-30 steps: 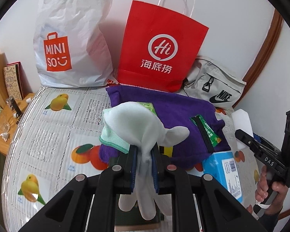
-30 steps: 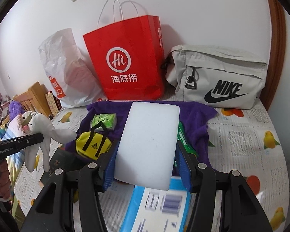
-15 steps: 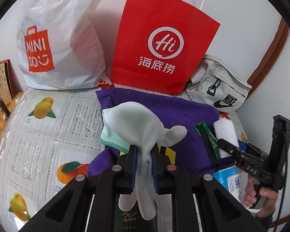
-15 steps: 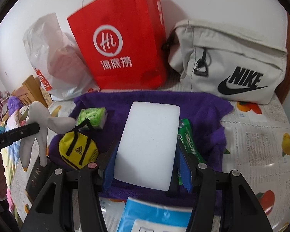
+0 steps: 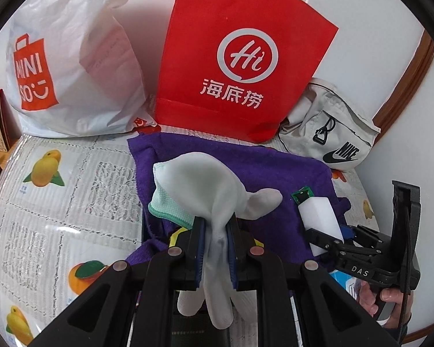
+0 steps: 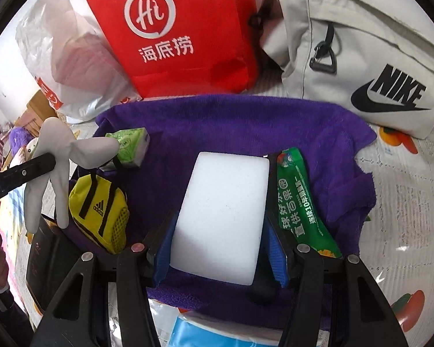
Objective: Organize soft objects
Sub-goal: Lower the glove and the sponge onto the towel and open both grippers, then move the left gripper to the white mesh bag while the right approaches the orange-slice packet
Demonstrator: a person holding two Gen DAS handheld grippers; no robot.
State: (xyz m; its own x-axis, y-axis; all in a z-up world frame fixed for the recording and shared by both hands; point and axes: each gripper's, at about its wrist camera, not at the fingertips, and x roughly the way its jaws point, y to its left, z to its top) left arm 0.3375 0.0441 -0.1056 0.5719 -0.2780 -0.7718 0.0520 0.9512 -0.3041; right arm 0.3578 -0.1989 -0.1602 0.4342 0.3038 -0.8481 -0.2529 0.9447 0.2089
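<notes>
So the whole setup sits on a table with a fruit-print lace cloth (image 5: 72, 190), and along the far wall there's a white Miniso plastic bag (image 5: 72, 66) on the left, a red Haidilao paper bag (image 5: 240, 57) in the middle and a grey Nike bag (image 6: 361, 57) on the right. Just in front of those a purple towel (image 6: 246, 127) is spread out, and most of the small stuff lies on it. The right gripper (image 6: 220, 248) has its blue pads clamped on both long sides of a white sponge block (image 6: 222, 214), holding it low over the near-middle of the towel. The left gripper (image 5: 215, 248) is pinched tight on a white glove (image 5: 205, 190), which hangs over the near-left part of the towel, cuff flopped up and fingers dangling down. On the towel's near-left edge is a little yellow Adidas pouch (image 6: 101, 211), a green tissue pack (image 6: 130, 144) sits just beyond it, and a green snack packet (image 6: 301, 199) lies right beside the sponge on its right.
</notes>
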